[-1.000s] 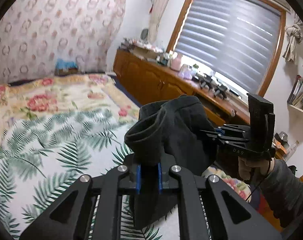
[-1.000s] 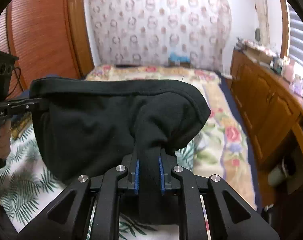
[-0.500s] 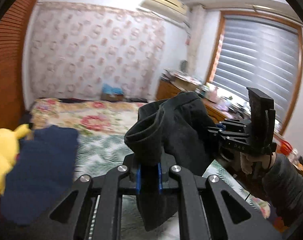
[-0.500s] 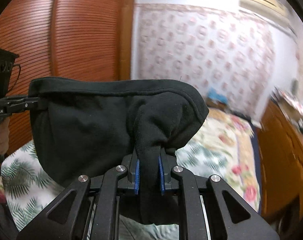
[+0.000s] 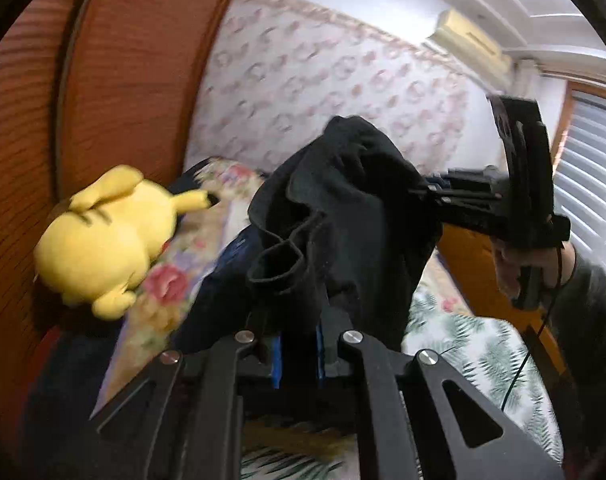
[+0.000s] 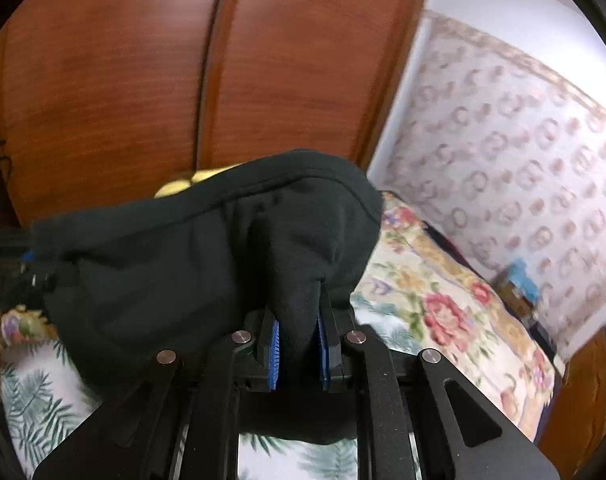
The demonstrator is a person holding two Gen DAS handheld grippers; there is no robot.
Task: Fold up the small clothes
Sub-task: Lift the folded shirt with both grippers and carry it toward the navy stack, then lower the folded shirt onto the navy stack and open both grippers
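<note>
A black garment (image 6: 191, 264) hangs in the air above the bed (image 6: 443, 320), stretched between the left gripper (image 5: 299, 356) and right gripper (image 6: 297, 354), each clenched on a bunched edge. A yellow plush toy (image 5: 103, 236) lies at the bed's edge against the wooden wardrobe (image 6: 143, 60); a dark blue cloth (image 5: 219, 280) lies beside it.

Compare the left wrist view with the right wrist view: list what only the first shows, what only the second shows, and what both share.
Only the left wrist view shows the whole yellow plush toy lying by the wooden wardrobe, the air conditioner, the window blind, the right gripper from outside with the hand holding it, and a dark blue cloth on the bed.

Only the right wrist view shows a blue item against the far wall.

Both show the black garment clamped between blue pads, the floral bedspread and the patterned wallpaper.
</note>
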